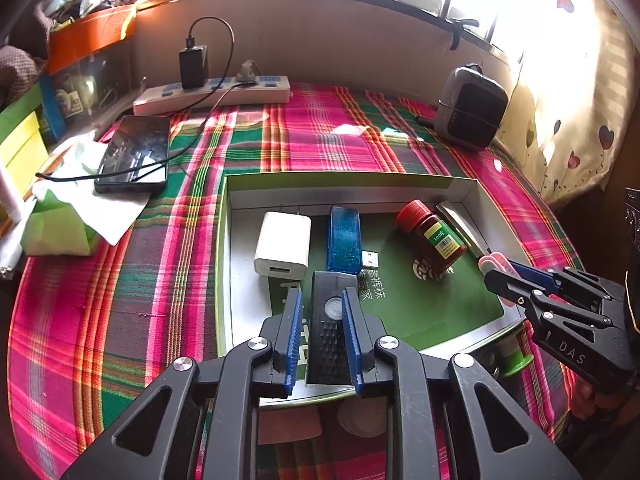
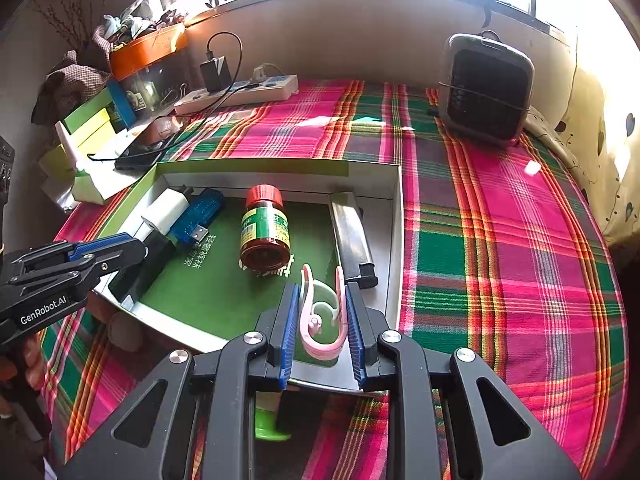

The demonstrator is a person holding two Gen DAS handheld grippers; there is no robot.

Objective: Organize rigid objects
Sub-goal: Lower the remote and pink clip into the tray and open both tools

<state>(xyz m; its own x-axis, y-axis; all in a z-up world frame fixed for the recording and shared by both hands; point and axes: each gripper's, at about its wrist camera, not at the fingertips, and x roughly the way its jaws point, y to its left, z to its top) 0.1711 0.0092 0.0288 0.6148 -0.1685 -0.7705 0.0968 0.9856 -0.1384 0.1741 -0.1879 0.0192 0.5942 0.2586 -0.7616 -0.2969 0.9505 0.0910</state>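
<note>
A shallow box (image 1: 344,182) with a green floor lies on the plaid cloth. In it are a white charger (image 1: 283,245), a blue USB device (image 1: 345,239), a red-capped brown bottle (image 1: 434,236) on its side and a long metal piece (image 2: 352,232). My left gripper (image 1: 320,296) is shut on a black remote-like device (image 1: 328,336) over the box's near edge. My right gripper (image 2: 321,292) is shut on a pink clip (image 2: 320,350) over the box's near right corner. Each gripper shows in the other view: the left gripper (image 2: 140,250) and the right gripper (image 1: 490,276).
A power strip (image 1: 216,94) with a black adapter, a phone (image 1: 134,154) on its cable and a tissue pack (image 1: 60,224) lie at the far left. A grey fan heater (image 1: 472,108) stands far right. A green spool (image 1: 516,354) sits beside the box's near edge.
</note>
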